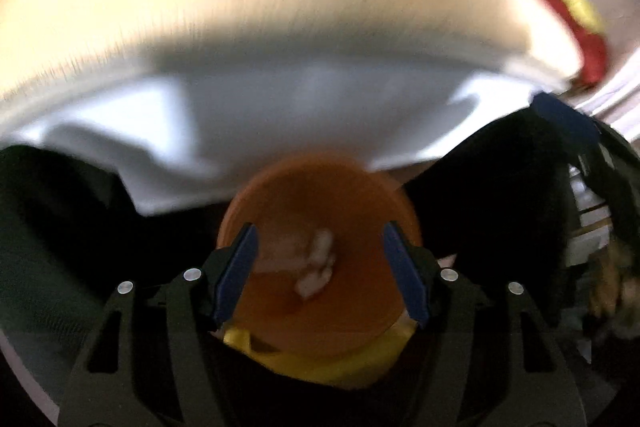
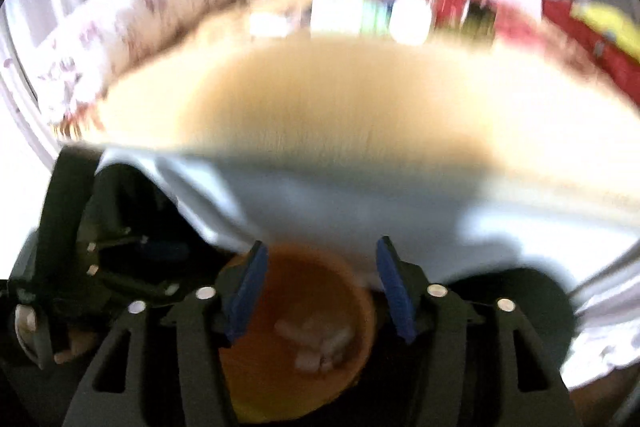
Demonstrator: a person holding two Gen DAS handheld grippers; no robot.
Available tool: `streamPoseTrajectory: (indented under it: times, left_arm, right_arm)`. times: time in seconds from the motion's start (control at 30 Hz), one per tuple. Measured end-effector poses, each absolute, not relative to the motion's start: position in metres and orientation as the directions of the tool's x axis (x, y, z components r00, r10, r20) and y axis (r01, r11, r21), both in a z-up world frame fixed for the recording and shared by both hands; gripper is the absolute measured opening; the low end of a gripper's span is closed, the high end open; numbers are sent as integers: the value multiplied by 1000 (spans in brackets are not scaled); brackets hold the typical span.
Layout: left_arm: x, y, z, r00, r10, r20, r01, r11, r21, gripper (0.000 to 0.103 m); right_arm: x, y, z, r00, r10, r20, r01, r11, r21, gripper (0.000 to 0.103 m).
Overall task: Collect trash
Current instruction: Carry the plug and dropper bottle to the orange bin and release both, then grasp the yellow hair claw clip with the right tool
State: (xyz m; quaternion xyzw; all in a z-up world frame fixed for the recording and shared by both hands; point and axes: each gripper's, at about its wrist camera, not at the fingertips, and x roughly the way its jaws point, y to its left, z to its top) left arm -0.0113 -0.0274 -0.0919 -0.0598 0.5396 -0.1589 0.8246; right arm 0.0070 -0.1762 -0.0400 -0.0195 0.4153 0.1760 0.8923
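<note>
Orange bin (image 1: 320, 227) directly beneath both grippers, its round mouth facing up into each wrist view and pale crumpled scraps of trash (image 1: 316, 265) lying on its floor. Left gripper (image 1: 320, 271) hangs over the mouth with jaws spread and nothing between the blue pads; the scraps appear framed in the gap but lie well below it, inside the bin. Right gripper (image 2: 320, 291) likewise stands spread and empty, the same bin (image 2: 304, 331) and scraps (image 2: 316, 345) showing between and below its fingers. Both grippers point steeply downward, so the bin lies along, not across, their line of approach. Bin stands below the near edge of the table (image 2: 320, 107), from which a white cloth (image 2: 340, 203) hangs; the tabletop itself lies forward of both jaws, with blurred small items (image 2: 344, 13) only along its far edge. Neither hand reads as clearly nearer to those items, and motion blur hides any loose trash on the bare surface. Judged stage: scraps already dropped, next reach directed forward onto the table
</note>
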Motion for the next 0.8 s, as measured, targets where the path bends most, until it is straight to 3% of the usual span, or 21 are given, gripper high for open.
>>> streamPoseTrajectory:
  times: [0.07,0.2,0.33,0.57,0.63,0.7,0.8]
  left_arm:
    - [-18,-27,-68,444,-349,-825,244,933,-264,74]
    - [-20,-30,-39,527,-343,-778,296,932,-211,76]
    - [-12,-35,-29,563,-315,-764,301,939,-165,76]
    - [7,-33,-28,557,-319,-767,296,939,-175,76]
    - [13,-35,-24,565,-316,-762,302,939,-165,76]
    - [24,-38,-17,578,-310,-755,313,938,-146,76]
    - [47,-45,-2,611,-285,-738,331,940,-88,76]
  right_arm:
    - [23,-188,-19,655,264,-708,-311,948,65,68]
    - [84,-215,8,743,168,-648,-229,973,-11,75]
    - [164,-229,3,741,101,-664,-178,983,-49,81]
    - [241,-218,-21,648,10,-761,-212,963,-168,81]
    - [252,-215,-29,614,4,-790,-229,958,-173,73]
    - [264,-217,-33,591,8,-807,-231,960,-160,46]
    - [266,-217,-41,588,-1,-809,-218,963,-159,45]
